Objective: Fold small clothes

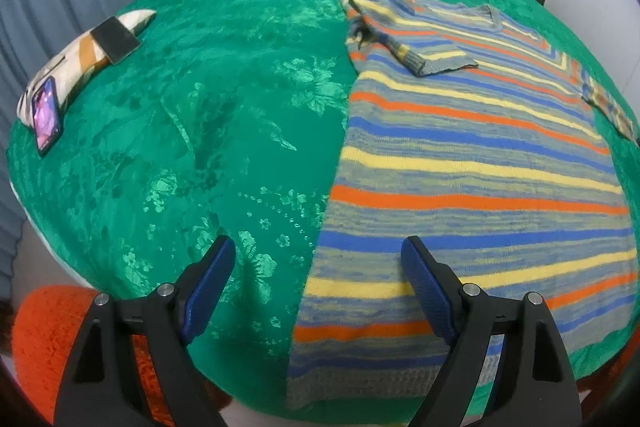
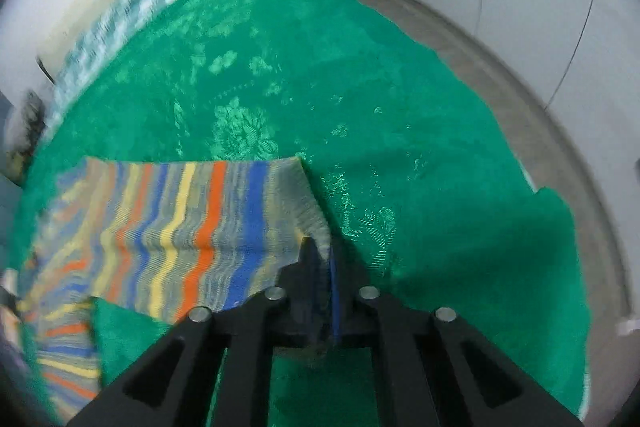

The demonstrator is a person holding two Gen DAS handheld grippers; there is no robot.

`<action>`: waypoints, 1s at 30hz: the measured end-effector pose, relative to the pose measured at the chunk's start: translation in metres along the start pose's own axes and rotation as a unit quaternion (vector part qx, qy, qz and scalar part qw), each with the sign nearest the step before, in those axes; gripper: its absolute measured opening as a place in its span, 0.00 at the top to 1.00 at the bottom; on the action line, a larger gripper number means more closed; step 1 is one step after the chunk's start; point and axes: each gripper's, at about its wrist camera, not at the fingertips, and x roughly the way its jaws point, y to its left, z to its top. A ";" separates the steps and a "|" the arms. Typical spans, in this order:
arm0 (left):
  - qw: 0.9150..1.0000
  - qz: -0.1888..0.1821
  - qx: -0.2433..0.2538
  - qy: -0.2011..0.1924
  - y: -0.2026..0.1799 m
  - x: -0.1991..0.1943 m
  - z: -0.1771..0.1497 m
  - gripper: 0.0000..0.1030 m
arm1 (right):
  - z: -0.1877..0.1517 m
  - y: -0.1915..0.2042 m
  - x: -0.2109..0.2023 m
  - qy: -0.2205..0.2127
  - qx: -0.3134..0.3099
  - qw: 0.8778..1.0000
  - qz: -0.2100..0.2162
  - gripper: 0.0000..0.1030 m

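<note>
While the left hand-held gripper (image 1: 318,267) gapes, the right (image 2: 320,259) pinches the sweater's (image 2: 192,227) hem.

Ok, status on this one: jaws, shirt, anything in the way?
Left gripper open over hem. Right gripper pinching striped knit shirt corner, lifted. Phone far left, clear.

Striped sweater (image 2: 192,227) motion-blurred, its hem corner hidden between the jaws.
</note>
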 end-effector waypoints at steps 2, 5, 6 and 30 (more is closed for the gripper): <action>1.000 0.000 0.004 -0.002 -0.002 0.000 0.000 0.16 | 0.002 -0.009 -0.011 -0.011 0.012 1.000 -0.001 0.83; 1.000 0.000 0.013 -0.006 -0.007 0.000 0.000 0.16 | 0.000 -0.009 -0.037 -0.034 0.003 0.999 0.019 0.83; 1.000 -0.001 0.016 -0.006 -0.009 0.000 0.000 0.16 | -0.002 -0.002 -0.040 -0.032 -0.012 0.998 0.044 0.83; 0.942 -0.076 0.320 -0.062 -0.114 0.004 0.137 0.26 | -0.198 0.109 -0.114 -0.091 -0.185 0.974 0.088 0.54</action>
